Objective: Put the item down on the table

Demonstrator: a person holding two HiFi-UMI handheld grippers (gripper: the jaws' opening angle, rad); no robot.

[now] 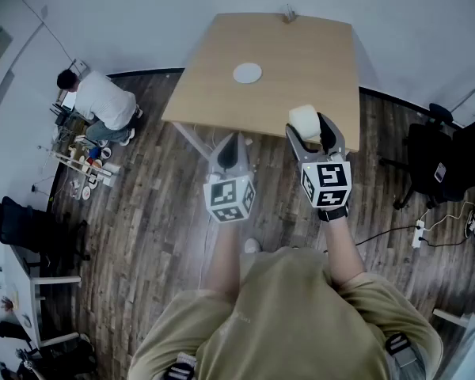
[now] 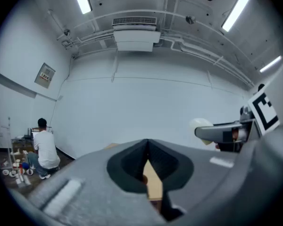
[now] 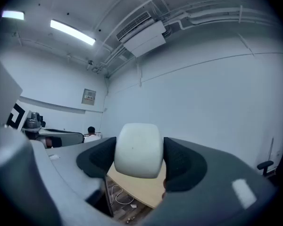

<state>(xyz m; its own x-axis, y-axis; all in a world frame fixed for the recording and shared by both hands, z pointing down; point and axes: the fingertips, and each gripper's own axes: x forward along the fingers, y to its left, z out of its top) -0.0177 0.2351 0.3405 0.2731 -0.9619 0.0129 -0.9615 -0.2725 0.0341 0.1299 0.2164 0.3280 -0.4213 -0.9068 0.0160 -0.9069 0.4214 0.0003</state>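
Observation:
A pale cream rounded block (image 3: 138,149) sits clamped between the jaws of my right gripper (image 3: 138,160). From the head view this block (image 1: 305,120) hangs over the near right part of the wooden table (image 1: 297,62), with the right gripper (image 1: 311,131) shut on it. My left gripper (image 1: 230,150) hovers at the table's near edge, its jaws together with nothing held. In the left gripper view the left gripper (image 2: 147,161) shows its jaws meeting, and the block (image 2: 201,124) appears at the right.
A small white round disc (image 1: 248,73) lies on the table's far middle. A person in a white shirt (image 1: 101,103) crouches at the left by clutter on the floor. A black office chair (image 1: 431,157) and a power strip (image 1: 418,233) stand at the right.

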